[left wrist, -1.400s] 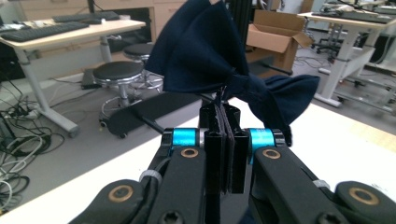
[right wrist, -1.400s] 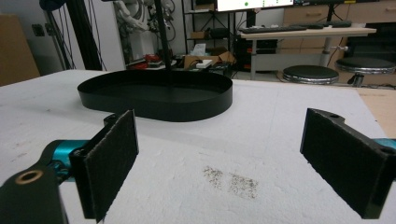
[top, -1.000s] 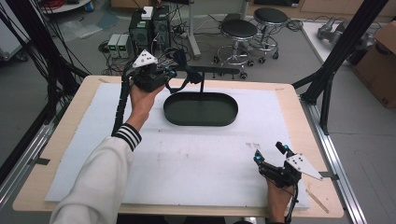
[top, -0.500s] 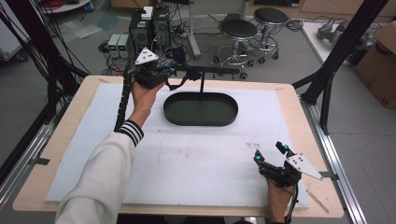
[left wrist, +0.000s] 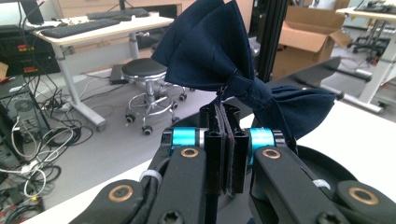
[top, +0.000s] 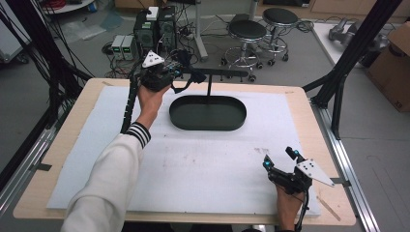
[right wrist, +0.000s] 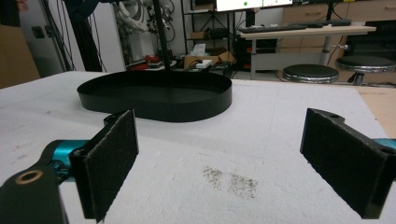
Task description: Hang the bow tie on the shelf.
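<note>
My left gripper (top: 181,73) is raised above the table's far left, shut on a dark navy bow tie (left wrist: 219,51). The bow tie (top: 192,77) hangs at the left end of the stand's horizontal bar (top: 227,73); whether it touches the bar I cannot tell. That bar sits on a thin post rising from a black oval tray (top: 208,113). In the left gripper view the jaws pinch the tie's knot, its wings spreading up and to the right. My right gripper (top: 279,158) rests near the table's front right, open, with nothing between its pads (right wrist: 112,163).
A white foam mat (top: 193,164) covers the wooden table, with a brownish stain (right wrist: 229,179) just ahead of the right gripper. Black frame posts (top: 348,58) stand at the table's right side. Stools (top: 247,30) and computer towers (top: 154,29) are on the floor beyond.
My left gripper has lifted and moved to the right with the bow tie, bringing it up to the bar's left end. The right gripper has stayed in place.
</note>
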The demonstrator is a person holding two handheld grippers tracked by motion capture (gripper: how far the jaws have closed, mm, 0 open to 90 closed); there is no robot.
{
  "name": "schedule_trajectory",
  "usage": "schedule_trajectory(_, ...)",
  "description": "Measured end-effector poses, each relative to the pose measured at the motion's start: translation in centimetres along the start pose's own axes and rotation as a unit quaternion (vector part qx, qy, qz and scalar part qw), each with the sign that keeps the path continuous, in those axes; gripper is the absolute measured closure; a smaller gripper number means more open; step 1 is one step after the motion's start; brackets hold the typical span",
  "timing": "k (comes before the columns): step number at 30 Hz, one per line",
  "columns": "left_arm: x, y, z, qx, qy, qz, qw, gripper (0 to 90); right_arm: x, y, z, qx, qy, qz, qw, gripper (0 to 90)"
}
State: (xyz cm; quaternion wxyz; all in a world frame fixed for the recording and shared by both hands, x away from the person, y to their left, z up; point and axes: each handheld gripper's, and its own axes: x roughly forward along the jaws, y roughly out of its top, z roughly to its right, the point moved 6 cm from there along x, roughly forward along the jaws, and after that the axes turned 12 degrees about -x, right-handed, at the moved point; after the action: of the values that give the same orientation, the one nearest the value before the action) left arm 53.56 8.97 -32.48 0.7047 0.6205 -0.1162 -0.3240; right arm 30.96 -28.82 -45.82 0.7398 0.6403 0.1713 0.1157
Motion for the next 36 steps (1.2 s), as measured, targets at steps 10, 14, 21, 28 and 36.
schedule_trajectory(10,0.4,-0.7,0.0,0.003,0.003,-0.01,0.9999,88.2,0.0,0.0,0.0,0.005,0.001,-0.002,1.0,10.3)
schedule_trajectory(14,0.2,-0.9,-0.3,0.001,0.007,-0.009,0.9999,88.2,0.0,0.0,0.0,0.005,0.001,-0.002,1.0,10.3)
schedule_trajectory(21,-0.1,-1.3,-0.8,-0.002,0.009,-0.015,0.9998,88.2,0.0,0.0,0.0,0.005,0.001,-0.002,1.0,10.4)
schedule_trajectory(28,-0.2,-1.9,-1.1,-0.004,0.012,-0.022,0.9997,88.2,-0.1,0.0,0.0,0.004,0.001,-0.002,1.0,10.4)
schedule_trajectory(36,-0.4,-2.5,-1.1,-0.008,0.003,-0.03,0.9995,88.0,-0.1,0.0,0.0,0.003,0.001,-0.001,1.0,10.4)
